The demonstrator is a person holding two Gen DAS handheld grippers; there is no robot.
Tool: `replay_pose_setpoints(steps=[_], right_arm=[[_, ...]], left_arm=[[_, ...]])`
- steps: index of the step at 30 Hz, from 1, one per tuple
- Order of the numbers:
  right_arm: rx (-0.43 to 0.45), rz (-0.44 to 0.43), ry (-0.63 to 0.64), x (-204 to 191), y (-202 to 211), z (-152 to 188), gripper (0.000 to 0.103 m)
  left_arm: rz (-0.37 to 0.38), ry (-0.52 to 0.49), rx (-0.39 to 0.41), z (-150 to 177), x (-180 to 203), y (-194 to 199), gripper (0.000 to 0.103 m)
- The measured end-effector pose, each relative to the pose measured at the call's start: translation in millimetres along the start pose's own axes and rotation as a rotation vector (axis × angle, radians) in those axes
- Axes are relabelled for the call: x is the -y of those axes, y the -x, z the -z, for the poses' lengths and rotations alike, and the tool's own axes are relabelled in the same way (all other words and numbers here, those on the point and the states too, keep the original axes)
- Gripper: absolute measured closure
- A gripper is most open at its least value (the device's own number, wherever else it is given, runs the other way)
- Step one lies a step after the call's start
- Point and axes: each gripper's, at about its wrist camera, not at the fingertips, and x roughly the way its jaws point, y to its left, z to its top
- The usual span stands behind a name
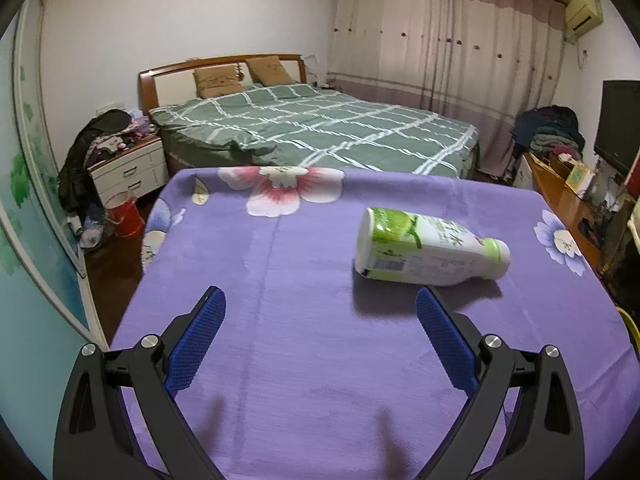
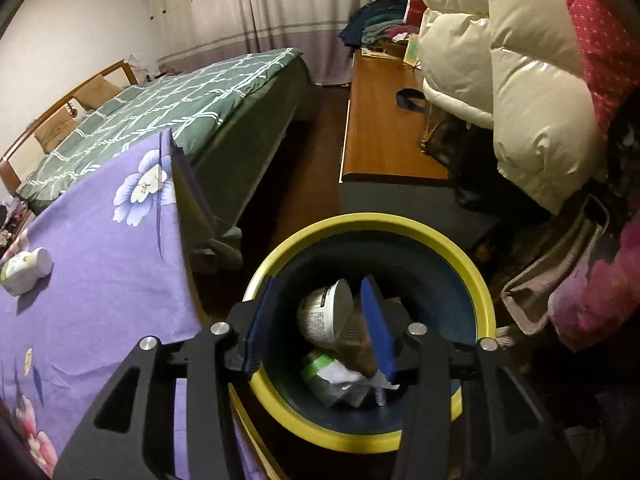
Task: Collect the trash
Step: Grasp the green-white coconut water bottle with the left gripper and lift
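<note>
The left gripper hovers over the purple flowered cloth of the worktop, its blue pads spread wide with nothing between them. Just ahead of its right finger, a white bottle with a green label lies on its side on the cloth, base toward the gripper's left and capless neck toward its right. The label carries green print and a barcode near the base, but the lettering is too small and curved to read.

The right gripper points down into a dark bin with a yellow rim that stands on the floor beside the worktop's edge. Its jaws stand partly apart and no pad presses on anything. Below and between the fingers, inside the bin, lie a white cup on its side with small print that cannot be read, a brown paper cup and a crumpled green-and-white wrapper. Far to this gripper's left, the same bottle rests on the cloth.
</note>
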Motion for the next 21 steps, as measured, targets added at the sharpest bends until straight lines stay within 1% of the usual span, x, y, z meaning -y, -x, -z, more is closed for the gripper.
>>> replay_pose_setpoints(steps=[3, 6, 8, 12, 15, 17, 20, 21], right_arm=[[0.034, -0.038, 0.012, -16, 4, 3, 0.060], [0.069, -0.073, 0.034, -35, 7, 8, 0.059], [0.075, -0.089, 0.049, -42, 6, 11, 0.059], [0.071, -0.103, 0.050, -45, 5, 14, 0.059], [0.069, -0.100, 0.054, -44, 4, 17, 0.059], [0.064, -0.103, 0.053, -43, 2, 18, 0.059], [0.054, -0.108, 0.052, -43, -2, 19, 0.059], [0.050, -0.110, 0.052, -43, -4, 19, 0.059]], left_arm=[[0.041, -0.027, -0.029, 2, 9, -6, 0.007], [0.046, -0.077, -0.063, 1, 22, -14, 0.007], [0.061, -0.089, -0.087, -2, 27, -20, 0.007], [0.129, -0.112, -0.159, -12, 38, -41, 0.007], [0.167, -0.089, -0.196, -21, 38, -60, 0.007], [0.175, -0.087, -0.203, -27, 36, -70, 0.007], [0.188, -0.113, -0.202, -34, 39, -80, 0.007], [0.207, -0.129, -0.209, -35, 42, -83, 0.007]])
